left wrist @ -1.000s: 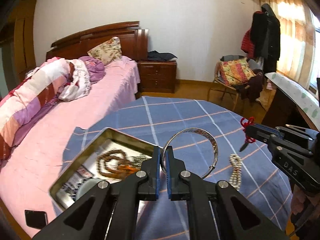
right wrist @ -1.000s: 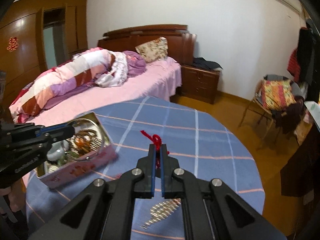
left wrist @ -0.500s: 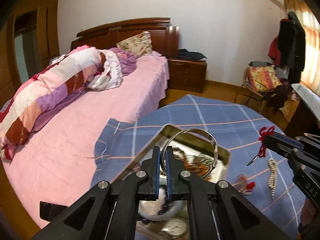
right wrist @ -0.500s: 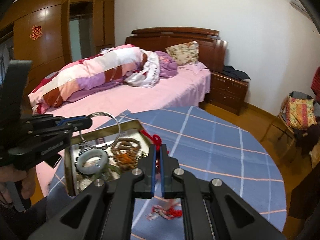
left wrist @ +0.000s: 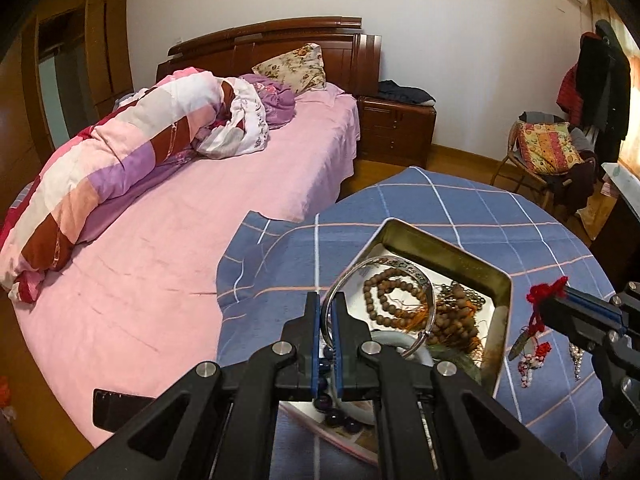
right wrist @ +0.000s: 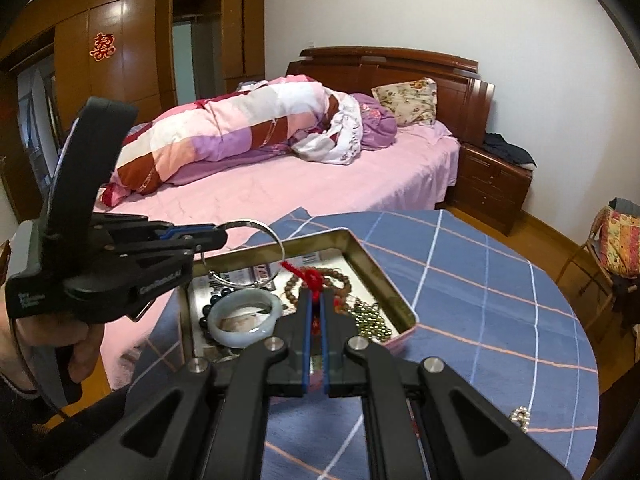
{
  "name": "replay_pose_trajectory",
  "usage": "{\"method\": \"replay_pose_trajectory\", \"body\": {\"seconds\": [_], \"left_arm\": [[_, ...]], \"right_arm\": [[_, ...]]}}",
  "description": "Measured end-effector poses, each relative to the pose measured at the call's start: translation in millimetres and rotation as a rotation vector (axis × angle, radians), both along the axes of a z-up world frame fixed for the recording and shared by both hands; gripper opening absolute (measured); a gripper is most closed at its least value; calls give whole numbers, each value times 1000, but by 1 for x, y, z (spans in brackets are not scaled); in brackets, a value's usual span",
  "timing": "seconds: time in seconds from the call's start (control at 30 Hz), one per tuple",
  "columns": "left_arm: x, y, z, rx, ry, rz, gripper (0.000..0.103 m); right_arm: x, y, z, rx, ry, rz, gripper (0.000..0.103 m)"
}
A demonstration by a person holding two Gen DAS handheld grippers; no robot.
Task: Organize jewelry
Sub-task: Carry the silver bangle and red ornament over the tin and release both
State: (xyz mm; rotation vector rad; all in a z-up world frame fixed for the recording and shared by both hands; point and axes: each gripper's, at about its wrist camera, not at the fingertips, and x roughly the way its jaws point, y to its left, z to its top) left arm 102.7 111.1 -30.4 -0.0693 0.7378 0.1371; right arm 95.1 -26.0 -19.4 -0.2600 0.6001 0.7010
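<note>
Item one, left of frame in the right wrist view: our left tool (right wrist: pixel 222 236), clenched on the rim of a silver bangle (left wrist: pixel 380 304), which hangs above the open tin (left wrist: pixel 448 250) and does not touch what lies in it. We judge the step in hand to be setting the bangle down. To do it well we would lower the ring until it lies flat over a bare patch of the tin floor, and only then ease the grip, so it neither rolls out nor lands hard on the jade bangle (right wrist: pixel 246 320).

Item two, centre: the tin's contents, namely the jade bangle, dark round beads (right wrist: pixel 208 312), a brown wooden bead string (left wrist: pixel 394 300) and a heap of small metallic beads (right wrist: pixel 370 316).

Item three, centre right: our right tool (right wrist: pixel 316 300), clenched on a red knotted cord (left wrist: pixel 546 292) whose pendant dangles beside the tin's right wall in the left wrist view.

Item four, right: a pearl strand (left wrist: pixel 576 354) and a small red-and-white piece (left wrist: pixel 530 360) lying loose on the blue checked surface (right wrist: pixel 480 280), not yet put away.

In the way: the two tools stand near each other over the tin, and the cord could snag the bangle. The pink bed (left wrist: pixel 200 240) lies beyond.
</note>
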Motion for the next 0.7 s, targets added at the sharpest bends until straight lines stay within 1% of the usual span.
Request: {"method": "replay_pose_trajectory", "body": {"seconds": [0.2, 0.37, 0.47, 0.7], "left_arm": [[9, 5, -3, -11, 5, 14, 4], [20, -2, -6, -13, 7, 3, 4], [29, -7, -9, -6, 16, -7, 4], [44, -10, -19, -8, 42, -6, 4]], "right_arm": [[8, 13, 3, -12, -14, 15, 5], [33, 20, 4, 5, -4, -18, 5], [47, 24, 0, 17, 19, -39, 5], [64, 33, -7, -8, 32, -71, 5]]}}
